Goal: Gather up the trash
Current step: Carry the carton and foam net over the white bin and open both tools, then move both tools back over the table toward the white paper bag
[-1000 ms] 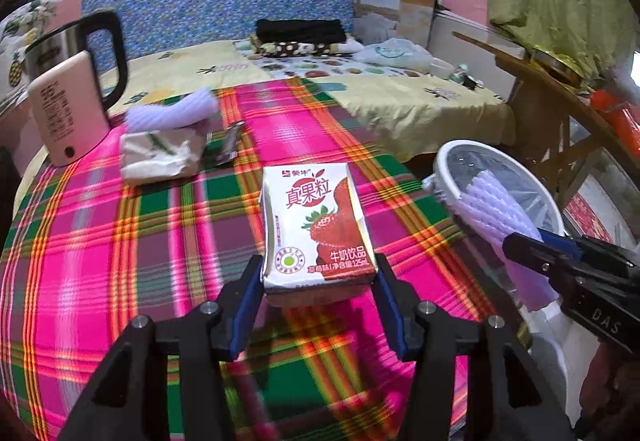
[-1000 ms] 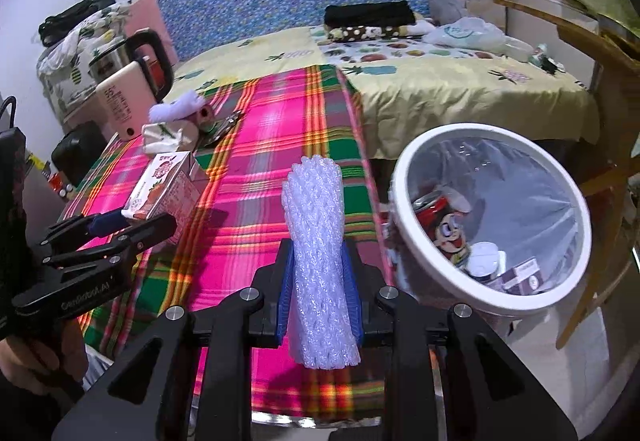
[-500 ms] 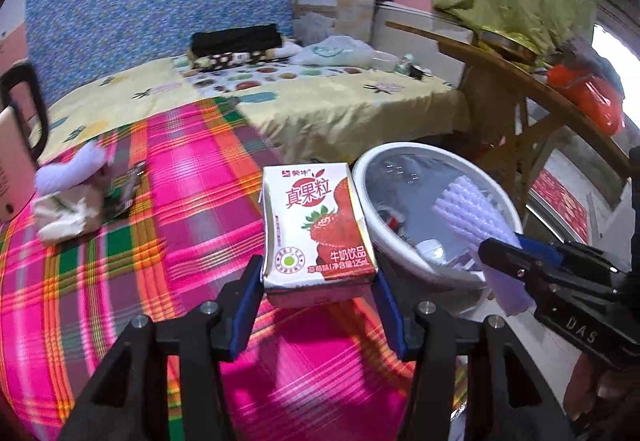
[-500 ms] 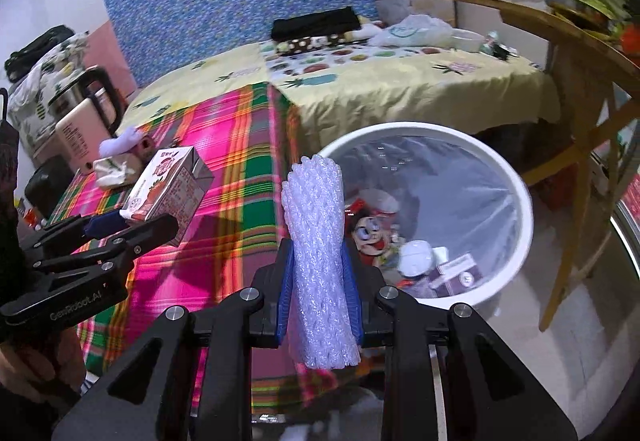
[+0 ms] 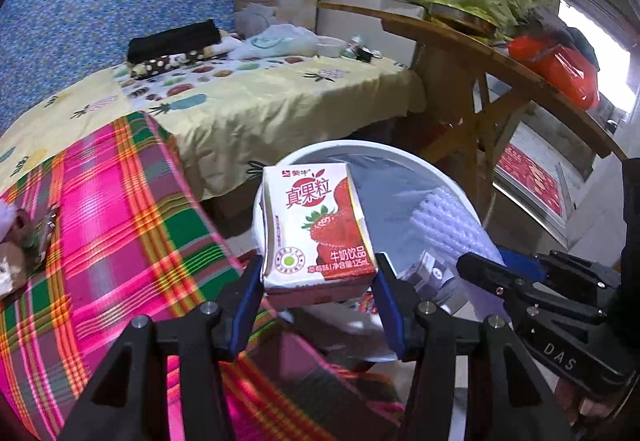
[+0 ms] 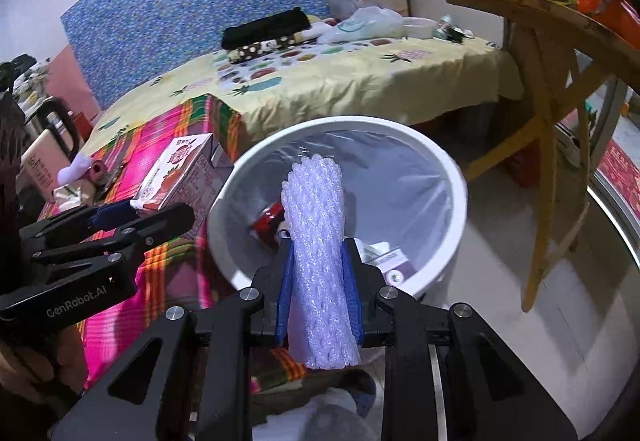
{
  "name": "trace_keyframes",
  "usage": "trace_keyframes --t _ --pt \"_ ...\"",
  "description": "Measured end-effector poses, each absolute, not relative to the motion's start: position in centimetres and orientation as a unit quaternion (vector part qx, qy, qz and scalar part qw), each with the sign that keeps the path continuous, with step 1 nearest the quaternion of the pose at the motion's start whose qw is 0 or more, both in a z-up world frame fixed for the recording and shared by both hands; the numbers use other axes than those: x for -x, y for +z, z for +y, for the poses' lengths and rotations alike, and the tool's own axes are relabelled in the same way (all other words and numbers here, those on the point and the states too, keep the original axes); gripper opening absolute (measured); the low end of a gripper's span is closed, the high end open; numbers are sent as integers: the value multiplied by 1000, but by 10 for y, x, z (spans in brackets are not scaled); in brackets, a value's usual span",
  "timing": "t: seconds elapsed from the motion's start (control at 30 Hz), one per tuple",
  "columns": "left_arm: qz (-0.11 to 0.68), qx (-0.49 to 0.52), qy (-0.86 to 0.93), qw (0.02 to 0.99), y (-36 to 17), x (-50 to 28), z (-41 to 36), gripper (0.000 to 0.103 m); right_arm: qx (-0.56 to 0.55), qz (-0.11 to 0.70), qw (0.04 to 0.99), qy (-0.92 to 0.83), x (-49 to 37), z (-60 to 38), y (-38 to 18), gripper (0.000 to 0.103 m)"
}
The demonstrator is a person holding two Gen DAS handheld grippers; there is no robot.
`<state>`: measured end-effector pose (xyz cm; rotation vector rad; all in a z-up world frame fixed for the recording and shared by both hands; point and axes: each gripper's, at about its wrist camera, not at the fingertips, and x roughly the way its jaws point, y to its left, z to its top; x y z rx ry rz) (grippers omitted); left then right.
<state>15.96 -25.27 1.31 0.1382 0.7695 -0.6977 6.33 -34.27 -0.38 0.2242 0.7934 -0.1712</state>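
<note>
Filling the centre of both views, the round white plastic bin lined with a clear bag [image 6: 448, 177] sits on the floor beside the pink-and-green plaid cloth [image 5: 120, 225], and both loads hang at its mouth. By my reading the right gripper [image 6: 320, 301] is the nearer: its clenched blue pads pinch a white knobbly foam-net sleeve [image 6: 316, 241], soft and tubular, long axis pointing up the frame over the opening. Letting go should drop it among the can and small cartons at the bottom.

Lower centre in the left view, the left gripper [image 5: 318, 273] grasps a small strawberry-milk carton of glossy printed card [image 5: 316, 229], boxy and stiff, long axis running away from the camera. It overlaps the bin's near-left rim, so it likely needs carrying further right before release.
</note>
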Motion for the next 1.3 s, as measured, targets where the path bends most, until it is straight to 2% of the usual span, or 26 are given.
trace_keyframes --t 0.67,0.83,0.9,0.93,1.3 --pt "387 -65 -373 841 -1 -181 -296 55 -113 402 902 -111 -73 -373 -15 26" --pt "382 -65 -362 848 1 -181 -291 56 -113 394 905 -118 -69 -373 -12 33" --pt "382 -63 -357 850 2 -182 -286 56 -112 391 905 -122 -66 -373 -10 49" --pt "381 -63 -353 852 3 -182 -283 56 -114 388 907 -121 -64 -372 -8 52" --pt "370 -56 -292 880 14 -165 -233 56 -99 370 918 -104 -56 -346 11 53"
